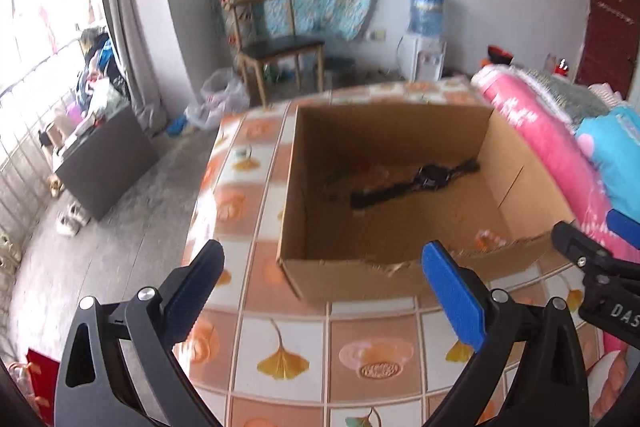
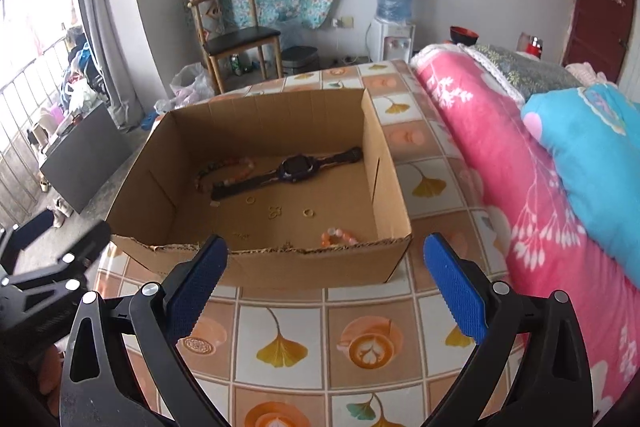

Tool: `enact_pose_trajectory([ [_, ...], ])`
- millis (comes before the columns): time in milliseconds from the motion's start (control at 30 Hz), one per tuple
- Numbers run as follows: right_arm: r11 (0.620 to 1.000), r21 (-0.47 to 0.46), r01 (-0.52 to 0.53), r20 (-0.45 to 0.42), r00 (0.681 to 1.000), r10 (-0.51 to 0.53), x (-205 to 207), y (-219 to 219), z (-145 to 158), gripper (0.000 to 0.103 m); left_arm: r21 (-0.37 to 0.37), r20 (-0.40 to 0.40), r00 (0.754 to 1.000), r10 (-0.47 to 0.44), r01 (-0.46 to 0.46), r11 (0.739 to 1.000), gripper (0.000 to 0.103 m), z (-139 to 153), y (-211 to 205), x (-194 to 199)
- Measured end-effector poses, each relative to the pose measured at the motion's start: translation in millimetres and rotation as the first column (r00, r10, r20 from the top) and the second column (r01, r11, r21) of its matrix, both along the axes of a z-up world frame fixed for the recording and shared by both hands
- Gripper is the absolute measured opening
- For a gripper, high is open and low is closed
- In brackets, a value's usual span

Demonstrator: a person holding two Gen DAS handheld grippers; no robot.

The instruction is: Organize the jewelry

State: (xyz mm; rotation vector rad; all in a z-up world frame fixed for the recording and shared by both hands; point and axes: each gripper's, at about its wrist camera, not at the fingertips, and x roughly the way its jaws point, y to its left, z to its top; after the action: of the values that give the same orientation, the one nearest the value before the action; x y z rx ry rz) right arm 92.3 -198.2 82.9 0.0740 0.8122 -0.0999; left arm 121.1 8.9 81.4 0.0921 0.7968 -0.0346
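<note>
Right wrist view: black strap wristwatch (image 2: pixel 298 169) lying inside open brown cardboard box (image 2: pixel 256 267), long axis near-left to far-right, straight ahead of gaping, empty right tool (image 2: pixel 326 283); left tool (image 1: pixel 322 283) likewise spread, empty.

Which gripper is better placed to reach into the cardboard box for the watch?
Probably right. The right gripper, open and empty, faces the cardboard box squarely, with the watch ahead. The left gripper, also open, sits towards the box's left corner.
</note>
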Motion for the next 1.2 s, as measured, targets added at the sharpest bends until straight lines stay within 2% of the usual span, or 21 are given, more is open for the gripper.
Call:
enact_pose_trajectory([
  [167, 1.000, 0.005, -0.013, -0.027, 1.000, 0.013, 3, 7, -7, 0.095, 0.017, -0.027, 1.000, 0.015, -0.015, 1.000, 0.098, -5, -4, 1],
  [500, 1.000, -0.003, -0.029, -0.048, 0.998, 0.029, 3, 15, -14, 0.095, -0.054, -0.093, 0.995, 0.021, -0.026, 0.998, 0.097, -10, -1, 8],
  [1200, 1.000, -0.008, -0.028, -0.086, 0.996, 0.027, 2, 16, -22, 0.095, -0.080, -0.132, 0.991, 0.017, -0.028, 0.996, 0.097, -15, 2, 12],
])
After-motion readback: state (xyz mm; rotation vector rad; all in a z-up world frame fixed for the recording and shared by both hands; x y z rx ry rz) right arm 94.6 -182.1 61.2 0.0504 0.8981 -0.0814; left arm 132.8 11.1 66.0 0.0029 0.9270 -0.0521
